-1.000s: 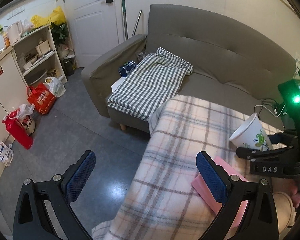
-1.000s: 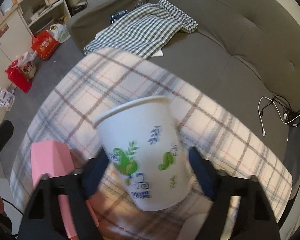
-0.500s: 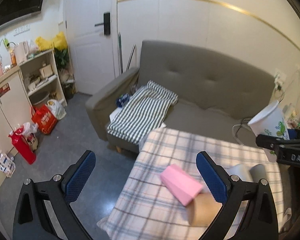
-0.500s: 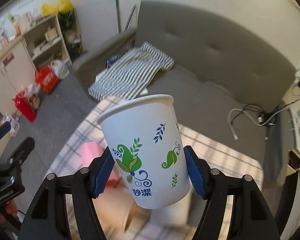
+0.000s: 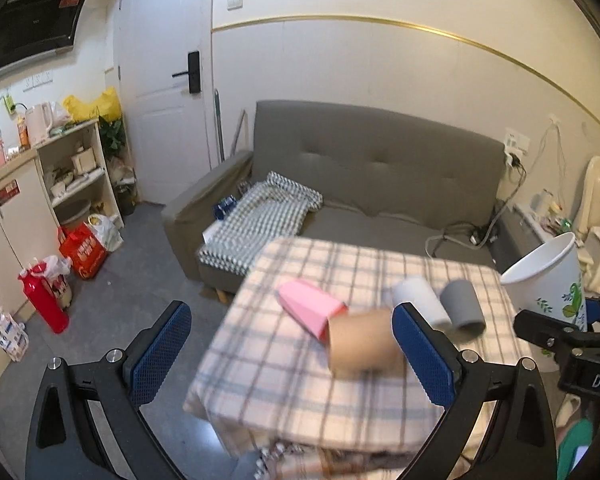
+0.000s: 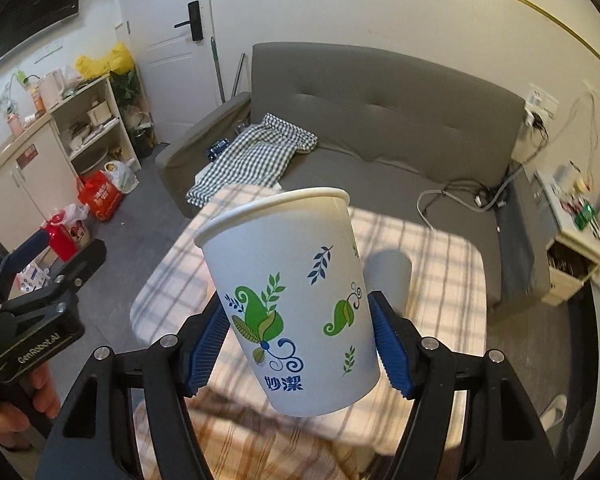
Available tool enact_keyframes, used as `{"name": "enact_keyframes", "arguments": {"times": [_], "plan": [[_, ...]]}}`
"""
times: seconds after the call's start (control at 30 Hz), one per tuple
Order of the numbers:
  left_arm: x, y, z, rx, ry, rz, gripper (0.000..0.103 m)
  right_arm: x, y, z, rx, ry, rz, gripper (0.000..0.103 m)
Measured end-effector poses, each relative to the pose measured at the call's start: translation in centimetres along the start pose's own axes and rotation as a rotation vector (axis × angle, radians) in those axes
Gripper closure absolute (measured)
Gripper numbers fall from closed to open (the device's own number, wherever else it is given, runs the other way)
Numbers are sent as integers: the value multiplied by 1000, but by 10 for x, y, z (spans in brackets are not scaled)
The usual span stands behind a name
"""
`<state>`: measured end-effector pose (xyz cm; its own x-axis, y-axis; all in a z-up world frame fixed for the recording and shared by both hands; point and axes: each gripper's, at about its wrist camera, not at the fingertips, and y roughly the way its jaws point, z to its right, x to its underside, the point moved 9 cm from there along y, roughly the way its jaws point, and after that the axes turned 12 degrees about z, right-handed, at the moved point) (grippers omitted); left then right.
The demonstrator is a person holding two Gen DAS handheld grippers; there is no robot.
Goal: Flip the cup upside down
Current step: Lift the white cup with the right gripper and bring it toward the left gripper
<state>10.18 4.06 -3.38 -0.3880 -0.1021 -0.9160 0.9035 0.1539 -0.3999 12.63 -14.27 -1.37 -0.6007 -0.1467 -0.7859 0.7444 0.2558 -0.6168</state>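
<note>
A white paper cup [image 6: 292,304] with green leaf prints is held mouth up, slightly tilted, high above the table. My right gripper [image 6: 298,344] is shut on the cup, its blue pads pressing both sides. The cup also shows at the right edge of the left wrist view [image 5: 548,284], with the right gripper [image 5: 560,336] under it. My left gripper [image 5: 292,352] is open and empty, held above the table's near left part.
A table with a plaid cloth [image 5: 300,380] bears a pink cup [image 5: 312,308], a tan cup [image 5: 360,344], a light grey cup [image 5: 418,300] and a dark grey cup [image 5: 462,308], all lying on their sides. A grey sofa [image 5: 380,172] stands behind the table.
Both grippers have risen well above the table. The right gripper lifted the paper cup off the cloth and holds it in the air, still mouth up.
</note>
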Motion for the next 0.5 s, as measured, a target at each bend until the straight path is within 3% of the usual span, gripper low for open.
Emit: {"name": "enact_keyframes", "arguments": {"times": [0.13,0.23,0.5], "plan": [[41,-4,13,23,2,-44,0,35,-1,2,8,38,-22,35],[62,1,17,-9,26,-60,0,61,13,7,10,97,-46,35],[108,37,9,-35,36,-143,0,129,84,25,53,228,-180,35]]}}
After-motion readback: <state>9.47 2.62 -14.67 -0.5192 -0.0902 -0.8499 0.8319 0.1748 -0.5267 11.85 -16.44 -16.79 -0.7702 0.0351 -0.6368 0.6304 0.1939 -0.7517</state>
